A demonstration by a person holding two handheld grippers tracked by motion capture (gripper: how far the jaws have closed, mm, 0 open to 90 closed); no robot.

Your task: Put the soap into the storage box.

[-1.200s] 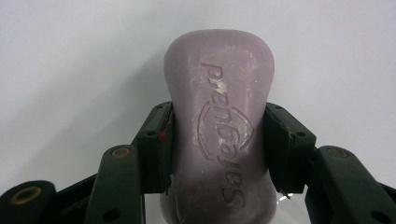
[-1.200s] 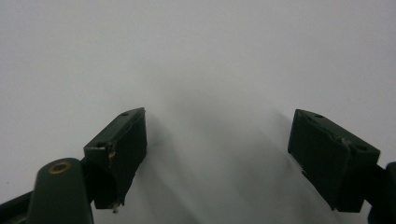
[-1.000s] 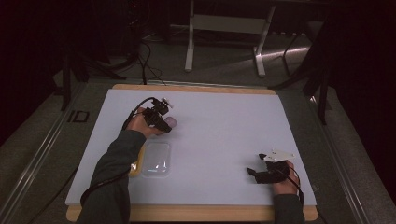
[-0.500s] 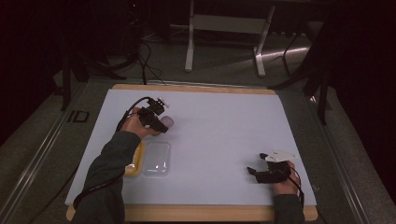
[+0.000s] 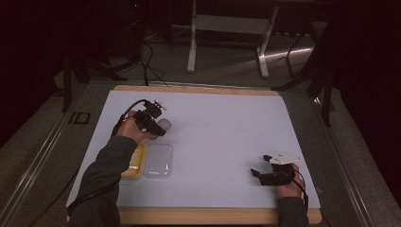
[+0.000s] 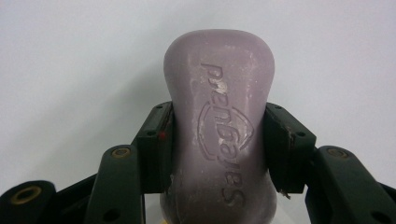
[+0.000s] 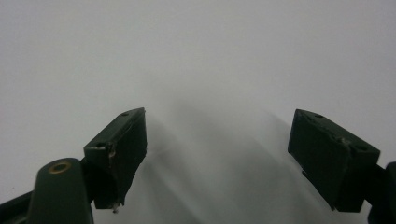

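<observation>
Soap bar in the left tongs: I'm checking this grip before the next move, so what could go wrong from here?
1. The lilac soap bar is pinched only at its narrow waist by the left tongs; being smooth, it might slip or pivot.
2. Held above the white mat, it could drop beside the clear case and yellow tray.

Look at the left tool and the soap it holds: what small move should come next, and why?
Probably carry the soap bar back toward the yellow dish beside the clear lid. The left tool grips the bar at its waist, held past the dish. The right tool rests open, far off.
</observation>
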